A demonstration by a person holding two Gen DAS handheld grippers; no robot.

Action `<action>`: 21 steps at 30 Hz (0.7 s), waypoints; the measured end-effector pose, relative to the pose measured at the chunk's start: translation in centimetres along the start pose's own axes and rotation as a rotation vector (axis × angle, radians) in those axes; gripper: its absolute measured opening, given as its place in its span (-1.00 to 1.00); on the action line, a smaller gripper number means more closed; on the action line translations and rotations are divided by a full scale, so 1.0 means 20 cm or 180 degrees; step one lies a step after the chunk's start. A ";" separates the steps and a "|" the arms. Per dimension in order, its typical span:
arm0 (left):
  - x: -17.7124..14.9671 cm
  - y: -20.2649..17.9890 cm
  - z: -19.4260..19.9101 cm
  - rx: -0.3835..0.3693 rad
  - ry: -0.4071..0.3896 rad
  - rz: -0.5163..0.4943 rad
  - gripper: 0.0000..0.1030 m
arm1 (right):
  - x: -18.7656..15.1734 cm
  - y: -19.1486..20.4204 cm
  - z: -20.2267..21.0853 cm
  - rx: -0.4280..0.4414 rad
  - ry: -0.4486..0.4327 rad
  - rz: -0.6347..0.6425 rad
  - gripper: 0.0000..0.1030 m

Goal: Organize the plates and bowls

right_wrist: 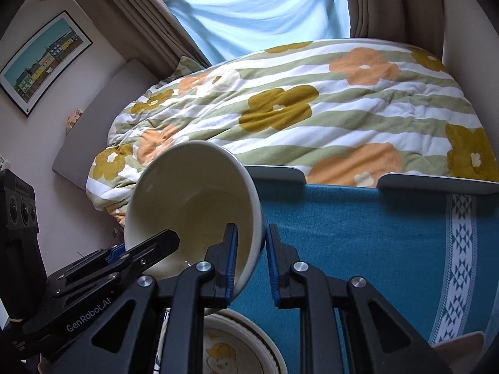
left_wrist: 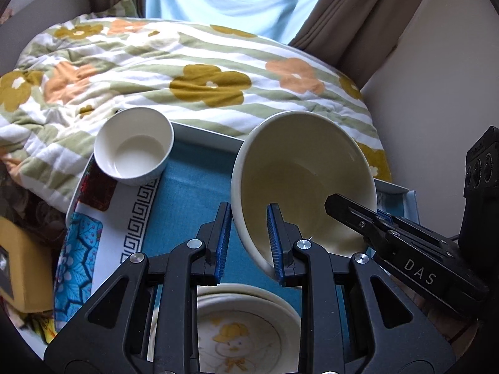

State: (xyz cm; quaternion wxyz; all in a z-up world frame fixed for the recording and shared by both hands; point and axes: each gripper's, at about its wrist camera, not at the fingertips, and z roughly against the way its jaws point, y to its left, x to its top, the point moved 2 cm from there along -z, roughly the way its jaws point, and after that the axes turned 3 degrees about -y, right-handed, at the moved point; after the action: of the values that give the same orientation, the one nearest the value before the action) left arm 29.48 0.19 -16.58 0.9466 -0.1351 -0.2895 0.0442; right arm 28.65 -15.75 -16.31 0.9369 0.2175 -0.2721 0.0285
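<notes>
A large cream bowl is held tilted above the blue cloth. My left gripper is shut on its left rim, one pad inside, one outside. My right gripper is shut on its opposite rim; the bowl also shows in the right wrist view. A small white bowl rests on a patterned plate at the left. A cream plate with a duck picture lies under the grippers and also shows in the right wrist view.
The blue cloth covers a white tray table standing by a bed with a flowered quilt. A wall is at the right. Curtains and a window are behind the bed. A yellow box is at the left.
</notes>
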 end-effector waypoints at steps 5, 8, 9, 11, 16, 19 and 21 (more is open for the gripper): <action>-0.16 -0.27 0.19 -0.0029 -0.0123 0.0001 -0.60 | -0.09 -0.09 0.30 0.0049 -0.0087 0.0135 -0.67; -0.27 -0.44 0.27 -0.0084 -0.0163 -0.0003 -0.60 | -0.14 -0.17 0.48 0.0024 -0.0130 0.0195 -0.67; -0.31 -0.50 0.28 -0.0110 -0.0162 -0.0002 -0.60 | -0.17 -0.20 0.53 0.0005 -0.0139 0.0214 -0.67; -0.38 -0.61 0.30 -0.0192 -0.0117 -0.0007 -0.59 | -0.21 -0.27 0.64 -0.0045 -0.0164 0.0239 -0.67; -0.53 -0.84 0.27 -0.0355 0.0113 -0.0132 -0.59 | -0.32 -0.47 0.84 -0.0150 -0.0170 0.0142 -0.67; -0.61 -0.95 0.22 -0.0405 0.0257 -0.0279 -0.60 | -0.39 -0.58 0.90 -0.0248 -0.0151 0.0045 -0.67; -0.66 -1.01 0.17 -0.0444 0.0351 -0.0372 -0.59 | -0.45 -0.65 0.93 -0.0320 -0.0143 -0.0026 -0.67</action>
State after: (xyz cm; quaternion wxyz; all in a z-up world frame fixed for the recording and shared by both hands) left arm 16.80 -20.46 -15.31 0.9504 -0.1857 -0.2466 -0.0388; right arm 14.05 -34.79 -12.06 0.9404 0.1719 -0.2933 0.0061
